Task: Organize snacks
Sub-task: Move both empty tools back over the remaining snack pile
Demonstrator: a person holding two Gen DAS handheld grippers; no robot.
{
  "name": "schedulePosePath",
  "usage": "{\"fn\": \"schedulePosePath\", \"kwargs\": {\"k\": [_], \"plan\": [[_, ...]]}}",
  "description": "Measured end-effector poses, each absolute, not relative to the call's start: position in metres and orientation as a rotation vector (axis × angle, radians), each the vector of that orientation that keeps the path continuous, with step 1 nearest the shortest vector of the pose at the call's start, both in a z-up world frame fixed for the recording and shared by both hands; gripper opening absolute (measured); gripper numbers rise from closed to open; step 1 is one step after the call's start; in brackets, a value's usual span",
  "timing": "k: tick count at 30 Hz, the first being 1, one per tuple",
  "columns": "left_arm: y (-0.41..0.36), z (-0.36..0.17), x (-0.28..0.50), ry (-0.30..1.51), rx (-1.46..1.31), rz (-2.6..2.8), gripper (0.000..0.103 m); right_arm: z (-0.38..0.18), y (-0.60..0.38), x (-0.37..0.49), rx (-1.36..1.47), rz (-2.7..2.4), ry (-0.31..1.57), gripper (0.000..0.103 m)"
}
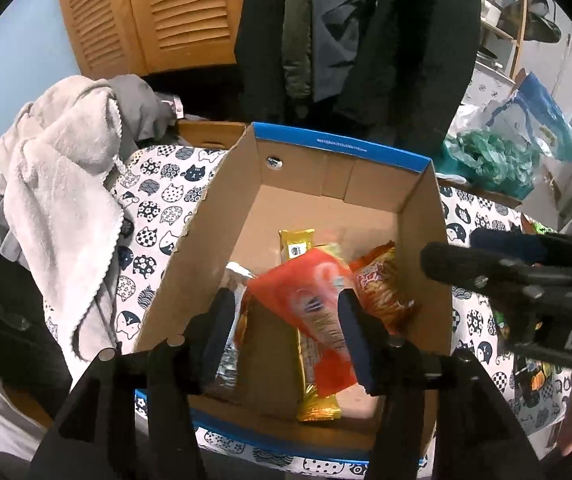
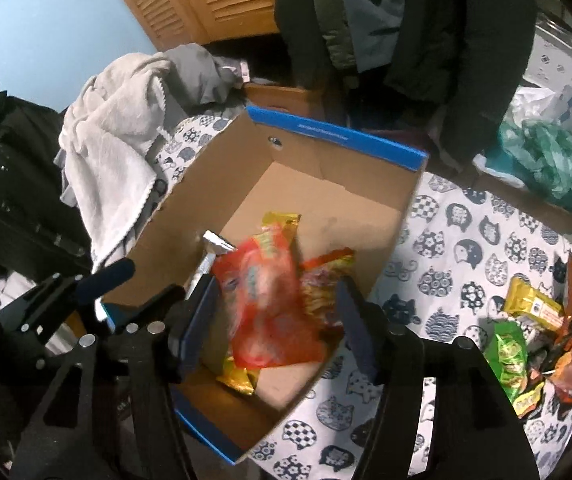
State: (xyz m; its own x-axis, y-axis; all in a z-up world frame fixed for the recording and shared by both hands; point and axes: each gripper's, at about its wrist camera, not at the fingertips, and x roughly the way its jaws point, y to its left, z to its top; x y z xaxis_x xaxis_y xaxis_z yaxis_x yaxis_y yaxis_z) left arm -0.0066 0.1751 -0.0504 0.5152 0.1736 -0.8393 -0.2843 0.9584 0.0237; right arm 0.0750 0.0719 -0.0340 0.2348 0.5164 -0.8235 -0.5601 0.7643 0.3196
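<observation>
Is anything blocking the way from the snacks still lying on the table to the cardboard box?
Nothing visible does. The leftover snack packets lie on the cat-print tablecloth, which is bare between them and the open-topped cardboard box. Only its side wall must be cleared. The right gripper hangs open above it.

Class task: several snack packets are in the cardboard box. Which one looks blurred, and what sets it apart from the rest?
The red-orange packet, between the open left gripper's fingers. It lies over the sharp gold packet and the orange patterned packet in the cardboard box.
</observation>
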Motion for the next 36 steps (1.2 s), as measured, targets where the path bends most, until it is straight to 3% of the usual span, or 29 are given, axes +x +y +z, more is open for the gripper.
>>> {"fn": "schedulePosePath", "kwargs": {"k": [12,20,22,36], "plan": [[0.146,-0.049,-0.006,1.007,-0.127,0.164,0.06,-0.034,0.019,0.072,-0.067,0.684,1.098,0.075],[0.112,-0.05,-0.005,1.019,-0.085,0.081,0.061,-0.041,-0.021,0.067,-0.068,0.635,1.112,0.077],[0.103,-0.05,-0.005,1.023,-0.073,0.061,0.067,-0.042,-0.032,0.065,-0.075,0.624,1.115,0.08],[0.044,-0.057,0.001,1.063,0.005,-0.041,0.078,-0.064,-0.118,0.063,-0.049,0.495,1.171,0.082]]}}
